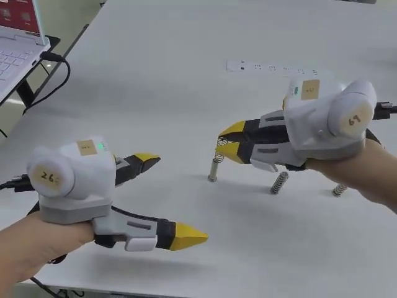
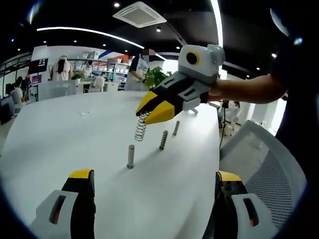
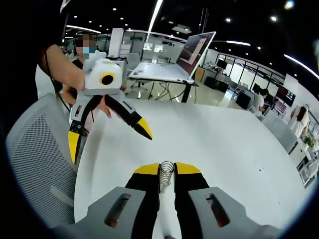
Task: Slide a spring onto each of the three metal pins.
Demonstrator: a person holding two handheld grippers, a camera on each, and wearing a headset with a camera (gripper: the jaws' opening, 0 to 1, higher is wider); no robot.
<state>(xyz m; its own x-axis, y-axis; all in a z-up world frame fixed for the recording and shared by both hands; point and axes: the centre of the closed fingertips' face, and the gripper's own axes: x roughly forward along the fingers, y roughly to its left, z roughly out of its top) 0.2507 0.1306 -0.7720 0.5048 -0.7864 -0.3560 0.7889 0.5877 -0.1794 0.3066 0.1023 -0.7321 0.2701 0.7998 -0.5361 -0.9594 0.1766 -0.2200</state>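
Right tongs [image 1: 228,141] pinch a silver coiled spring [image 1: 220,146] just above the bare pin [image 1: 214,169]; our left tongs [image 1: 170,197] gape wide, gripping nothing. We see a laptop [image 1: 15,37] and a power strip [image 1: 273,67] well back on the white tabletop [image 1: 155,93]. A second pin [image 1: 279,182] and a third pin [image 1: 339,189] each wear a spring.

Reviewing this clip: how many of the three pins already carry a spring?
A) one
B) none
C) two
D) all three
C: in the head view the middle pin and rightmost pin wear springs. The leftmost pin is bare, with a loose spring pinched in the right tool.
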